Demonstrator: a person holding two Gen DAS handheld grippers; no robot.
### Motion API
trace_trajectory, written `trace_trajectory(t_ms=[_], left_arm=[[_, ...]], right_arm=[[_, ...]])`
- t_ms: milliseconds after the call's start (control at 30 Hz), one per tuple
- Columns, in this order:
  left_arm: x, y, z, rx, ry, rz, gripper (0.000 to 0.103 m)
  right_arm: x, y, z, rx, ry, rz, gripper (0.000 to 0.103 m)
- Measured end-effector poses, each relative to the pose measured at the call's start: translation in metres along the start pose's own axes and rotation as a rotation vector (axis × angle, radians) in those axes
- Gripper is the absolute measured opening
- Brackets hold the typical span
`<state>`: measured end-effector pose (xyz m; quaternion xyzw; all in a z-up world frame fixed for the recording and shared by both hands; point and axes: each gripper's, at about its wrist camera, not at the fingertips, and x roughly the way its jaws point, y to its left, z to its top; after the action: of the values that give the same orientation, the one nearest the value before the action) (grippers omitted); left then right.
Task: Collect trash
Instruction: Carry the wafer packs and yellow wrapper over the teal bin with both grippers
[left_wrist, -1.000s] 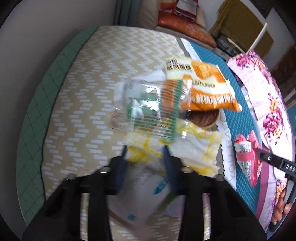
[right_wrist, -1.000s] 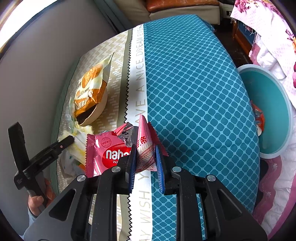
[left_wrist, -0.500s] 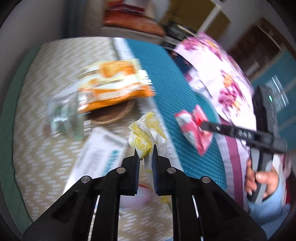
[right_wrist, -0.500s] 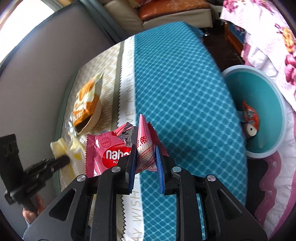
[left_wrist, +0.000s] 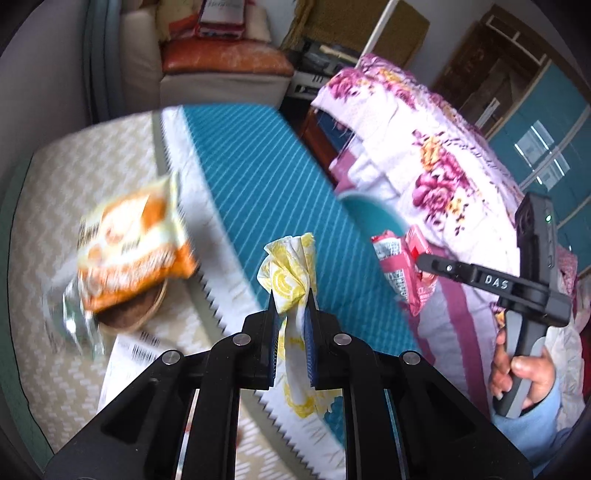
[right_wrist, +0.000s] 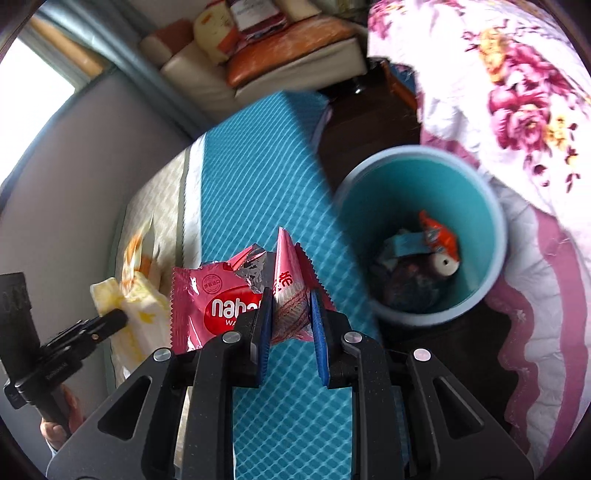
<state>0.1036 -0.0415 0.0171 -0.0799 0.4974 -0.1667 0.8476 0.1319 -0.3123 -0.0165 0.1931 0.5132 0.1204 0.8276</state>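
Observation:
My left gripper (left_wrist: 291, 295) is shut on a crumpled white and yellow napkin (left_wrist: 290, 275), lifted above the table. The right gripper (right_wrist: 291, 295) is shut on pink snack wrappers (right_wrist: 214, 306), seen from the left wrist view too as pink wrappers (left_wrist: 395, 266) in the other gripper (left_wrist: 421, 258). A teal trash bin (right_wrist: 491, 206) stands beside the table at the right, with several pieces of trash inside. On the table lie an orange snack bag (left_wrist: 129, 251) over a brown bowl (left_wrist: 140, 314), a clear wrapper (left_wrist: 70, 314) and a white paper (left_wrist: 133, 354).
The table wears a cloth, teal (right_wrist: 258, 192) on one half and beige (left_wrist: 74, 177) on the other. A floral blanket (left_wrist: 424, 155) lies right of the bin. A sofa (left_wrist: 221, 74) with cushions stands behind. A hand (left_wrist: 517, 373) holds the right gripper's handle.
The left gripper closed on the napkin and lifted it away from the pile, swinging right. The right gripper carried the pink wrappers right, toward the bin, which now looms larger.

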Motion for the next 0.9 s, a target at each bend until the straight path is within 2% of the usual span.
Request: trace_trajectory(t_ms=[233, 433, 667, 900], left_arm=[[0.011, -0.053, 0.039, 0.067, -0.041, -0.02, 0.013], [0.048, -0.105, 0.06, 0.132, -0.017, -0.044, 0.013], [0.088, -0.14, 0.076, 0.179, 0.006, -0.034, 0.013], [0.127, -0.154, 0.074, 0.198, 0.063, -0.036, 0.013]], right_arm=[[-0.027, -0.045, 0.016, 0.08, -0.081, -0.011, 0.019], [-0.044, -0.09, 0.025, 0.153, -0.127, -0.034, 0.019], [-0.044, -0.129, 0.031, 0.208, -0.123, -0.044, 0.019], [-0.041, -0.139, 0.035, 0.197, -0.112, -0.071, 0.019]])
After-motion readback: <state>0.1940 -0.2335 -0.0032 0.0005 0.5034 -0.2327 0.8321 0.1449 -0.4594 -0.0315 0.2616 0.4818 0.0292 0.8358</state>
